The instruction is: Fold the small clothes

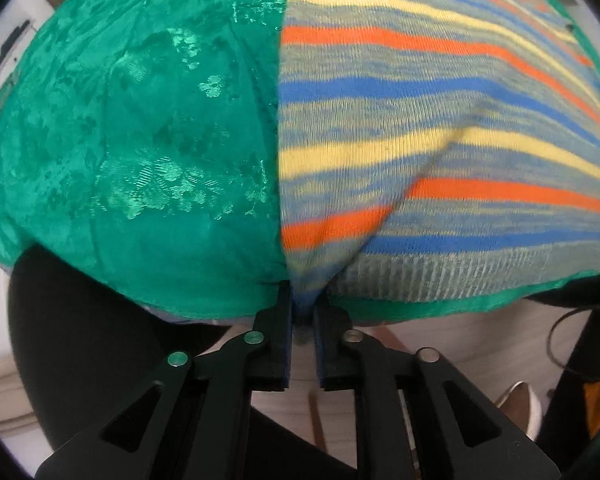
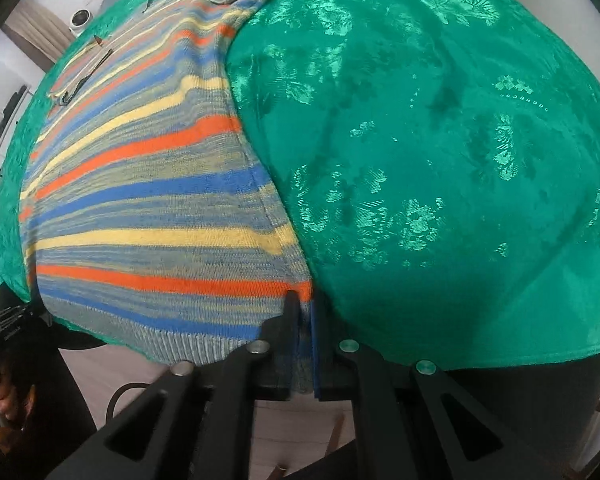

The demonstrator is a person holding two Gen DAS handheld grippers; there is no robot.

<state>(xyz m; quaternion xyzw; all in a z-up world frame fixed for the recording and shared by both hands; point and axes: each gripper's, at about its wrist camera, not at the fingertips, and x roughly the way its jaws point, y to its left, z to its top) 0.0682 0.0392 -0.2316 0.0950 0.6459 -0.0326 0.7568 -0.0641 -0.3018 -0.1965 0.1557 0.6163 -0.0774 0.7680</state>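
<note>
Knitted, striped in orange, blue and pale yellow on a grey-blue marl, the small sweater [image 1: 440,140] lies flat on a green damask tablecloth [image 1: 132,140] with a glossy woven flower pattern. Its near hem is a ribbed band of grey and white.

Left gripper [image 1: 303,316]: jaws nearly closed, pinching the sweater's near-left hem corner; a small bunch of knit shows between the blue-lined fingers [image 1: 282,320]. A soft raised fold runs up from that corner into the stripes.

Right gripper [image 2: 305,320]: jaws nearly closed on the sweater's [image 2: 148,208] near-right hem corner, ribbed knit clamped between them.

Left wrist view only: wood-look floor [image 1: 460,336] below the table edge, a thin black cable [image 1: 560,340] and a pale shoe [image 1: 520,400] to the right.

Right wrist view only: the tablecloth [image 2: 440,160] spreading far right, the sweater's far end with a turned-over edge near the far table edge, and at lower left the person's left hand [image 2: 0,396] on the other black tool.
</note>
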